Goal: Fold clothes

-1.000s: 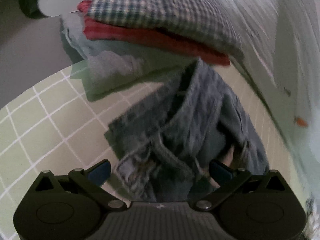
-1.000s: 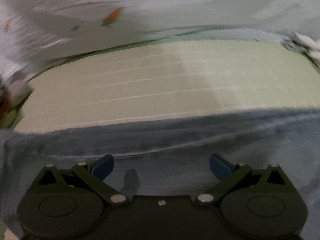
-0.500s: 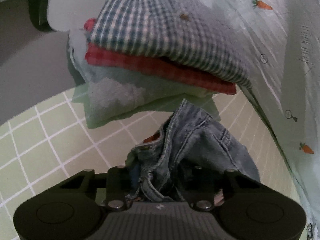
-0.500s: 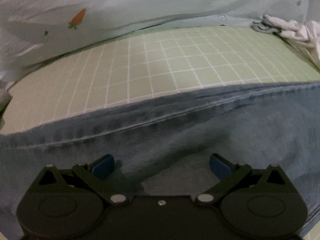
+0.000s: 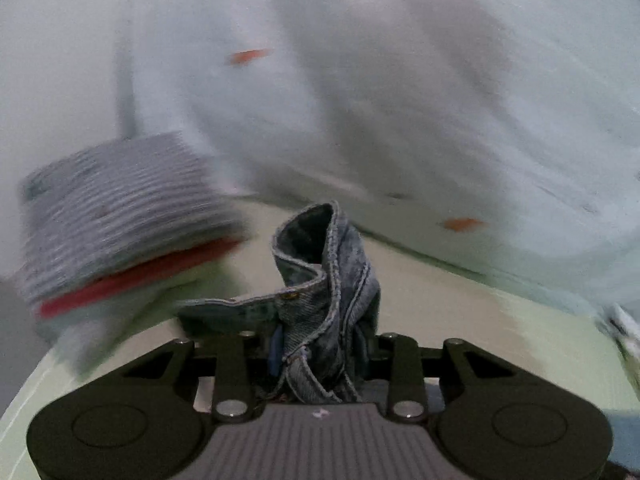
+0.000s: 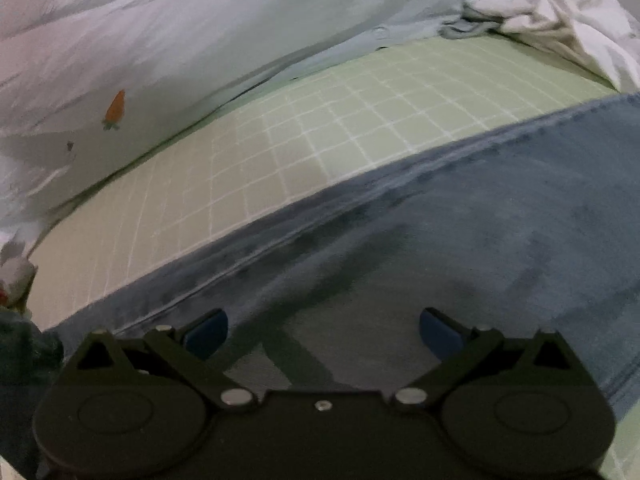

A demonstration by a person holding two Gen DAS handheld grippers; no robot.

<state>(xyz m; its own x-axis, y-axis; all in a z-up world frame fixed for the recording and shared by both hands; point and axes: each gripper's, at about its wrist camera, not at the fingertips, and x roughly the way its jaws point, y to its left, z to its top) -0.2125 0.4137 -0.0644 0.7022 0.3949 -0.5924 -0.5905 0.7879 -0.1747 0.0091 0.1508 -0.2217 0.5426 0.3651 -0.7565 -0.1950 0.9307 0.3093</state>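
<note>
The left gripper (image 5: 320, 354) is clamping a bunched fold of the jeans (image 5: 328, 280); its jaws are drawn in tight on the denim, with a rivet and seam edge sticking up from between them. The bunch is standing upright above the green grid sheet (image 5: 460, 312), and a waistband flap is trailing off to the left. This view is badly blurred.

Far left of the bunch, a stack of folded clothes (image 5: 124, 208) is sitting on the sheet: a checked piece on top, a red one under it, and something pale at the bottom. Behind everything, a pale duvet with small orange carrots (image 5: 360, 92) is filling the far side.

The right gripper (image 6: 323, 330) is hovering over the jeans (image 6: 460, 248) with its jaws spread wide and both blue pads apart; I can't tell if the pads are touching the cloth. Here the denim is lying flat across the near part of the green grid sheet (image 6: 320, 136), running from near left to far right. A crumpled white garment (image 6: 560, 24) is lying at the far right, near the duvet (image 6: 180, 32).

No baskets, bins or other containers are showing in either view.
</note>
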